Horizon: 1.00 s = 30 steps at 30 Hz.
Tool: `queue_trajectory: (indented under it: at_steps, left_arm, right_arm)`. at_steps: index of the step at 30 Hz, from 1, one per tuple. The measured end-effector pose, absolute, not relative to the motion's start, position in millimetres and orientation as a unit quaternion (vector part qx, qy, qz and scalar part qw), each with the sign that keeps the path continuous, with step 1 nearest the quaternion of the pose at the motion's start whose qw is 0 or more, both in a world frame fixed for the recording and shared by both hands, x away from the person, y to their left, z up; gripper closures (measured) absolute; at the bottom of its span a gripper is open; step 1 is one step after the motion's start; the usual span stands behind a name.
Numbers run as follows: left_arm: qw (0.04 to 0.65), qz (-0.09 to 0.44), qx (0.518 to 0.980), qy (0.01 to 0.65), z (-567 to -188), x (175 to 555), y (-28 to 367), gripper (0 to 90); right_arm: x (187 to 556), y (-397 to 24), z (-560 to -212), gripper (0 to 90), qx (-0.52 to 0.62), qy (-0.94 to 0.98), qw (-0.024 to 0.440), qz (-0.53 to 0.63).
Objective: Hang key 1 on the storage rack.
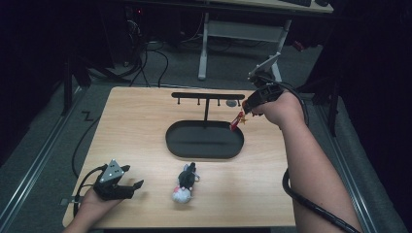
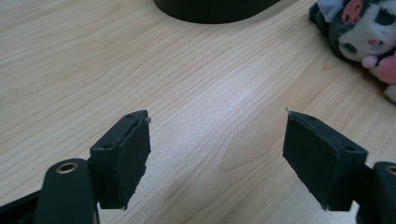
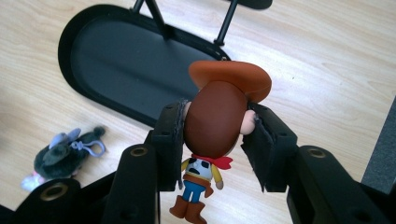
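**Cowboy figure held up beside the hook stand, ready for hanging**

At the near left, the left hand-held gripper (image 1: 127, 186) rests low at the surface's (image 1: 145, 126) edge with its jaws spread wide and nothing between them; the left gripper view shows bare wood grain between the two pads. A little to its right lies a plush toy (image 1: 184, 183), grey and white with a clip ring, on the surface and near the tray.

In the middle stands a black hook stand (image 1: 208, 95): an oval tray (image 1: 204, 140) with a post rising to a crossbar that carries small pegs. All the pegs look bare.

To the right, the right hand-held gripper (image 1: 247, 110) is raised near the right end of the crossbar, its jaws clamped on the head of a small cowboy figure (image 3: 215, 116) with a brown hat; the body dangles below the pads, above the surface.

Judging by this, the step in hand is carrying the figure to the stand. The next move likely calls for bringing its loop, which I cannot make out, over a peg at the right end, then easing the jaws apart.

The surface is light wood. Around it the room is dim: grey carpet, cables on the floor, a white-legged desk at the far side.
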<state>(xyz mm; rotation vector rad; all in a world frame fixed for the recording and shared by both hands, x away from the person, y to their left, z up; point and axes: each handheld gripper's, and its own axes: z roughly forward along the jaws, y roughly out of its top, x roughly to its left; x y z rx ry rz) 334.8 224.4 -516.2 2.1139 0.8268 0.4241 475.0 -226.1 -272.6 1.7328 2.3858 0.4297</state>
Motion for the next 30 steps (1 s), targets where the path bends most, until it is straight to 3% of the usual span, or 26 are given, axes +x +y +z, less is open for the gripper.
queue_trajectory:
  at_steps: [30]
  left_arm:
    - [0.403,0.168,0.837,0.33,-517,335,226,23.5]
  right_arm:
    - [498,-217,-271,58.7,0.58,0.796,0.085,0.151]
